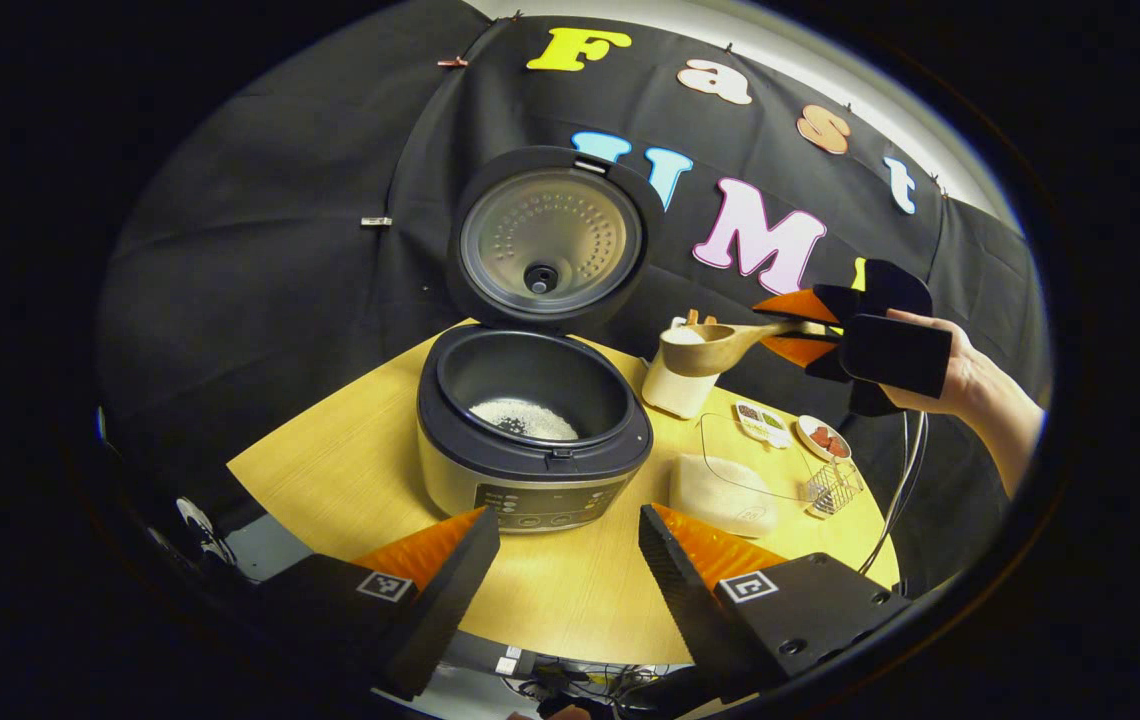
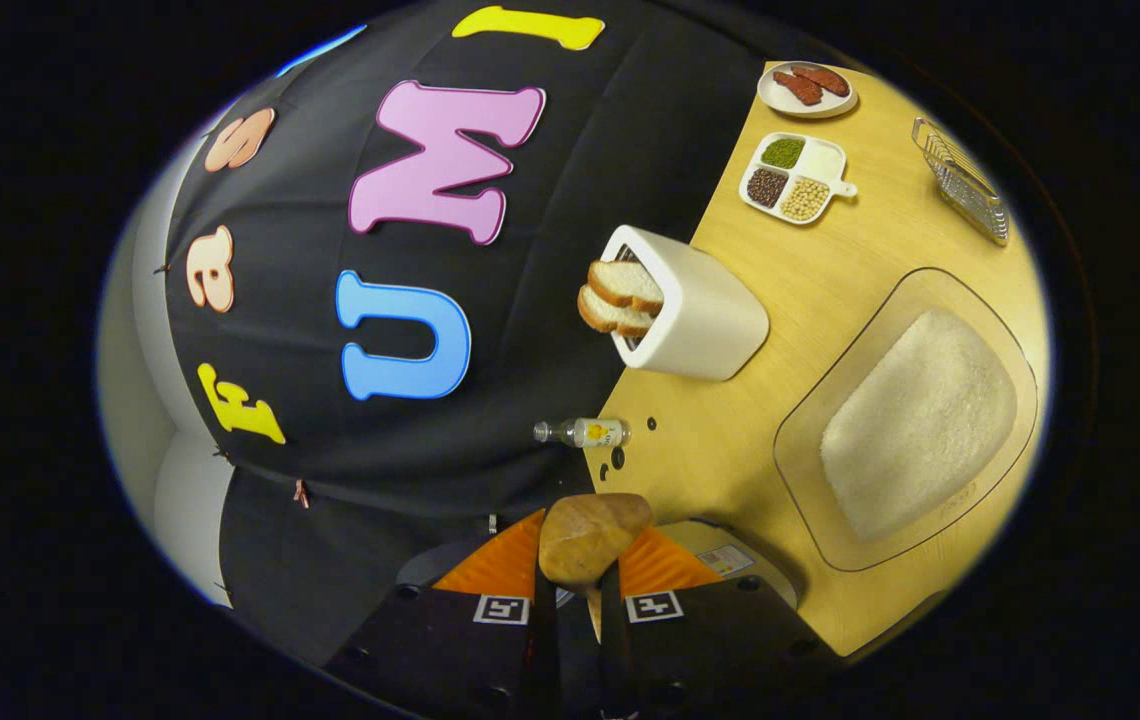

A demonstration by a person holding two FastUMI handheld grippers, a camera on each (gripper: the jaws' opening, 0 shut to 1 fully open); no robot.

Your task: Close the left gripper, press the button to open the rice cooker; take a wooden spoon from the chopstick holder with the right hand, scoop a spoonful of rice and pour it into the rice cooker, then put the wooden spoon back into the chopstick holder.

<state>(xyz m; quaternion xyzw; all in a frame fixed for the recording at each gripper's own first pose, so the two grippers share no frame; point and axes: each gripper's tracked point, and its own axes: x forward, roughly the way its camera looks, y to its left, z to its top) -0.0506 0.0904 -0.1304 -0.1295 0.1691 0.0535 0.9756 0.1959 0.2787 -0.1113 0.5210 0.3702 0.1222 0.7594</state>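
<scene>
Holding the wooden spoon (image 1: 720, 345) by its handle, the right tool (image 1: 802, 325) sits up high at the right of the left gripper view, both fingers clamped on the handle, a hand (image 1: 960, 375) behind it. Spoon bowl is level, well above the worktop (image 1: 570, 590), in front of the white chopstick holder (image 1: 675, 385) and to the right of the rice cooker (image 1: 530, 440). In the right gripper view the spoon (image 2: 590, 535) pokes out between that tool's (image 2: 585, 560) fingers, bowl forward.

Left tool (image 1: 570, 545) is wide apart, nothing in it, fingers hanging over the near edge of the worktop just in front of the cooker's control panel. Cooker lid (image 1: 550, 240) stands fully up; a patch of rice (image 1: 525, 418) lies in the dark inner pot.

A clear tray (image 2: 910, 420) with a heap of white rice sits on the worktop right of the cooker. Behind it: a divided dish of beans (image 2: 795, 175), a small plate (image 2: 808, 88), a wire basket (image 2: 960, 180). The white holder (image 2: 690, 315) lies near the wall with bread slices (image 2: 620, 295) at its mouth. A small bottle (image 2: 585, 432) stands at the worktop edge.
</scene>
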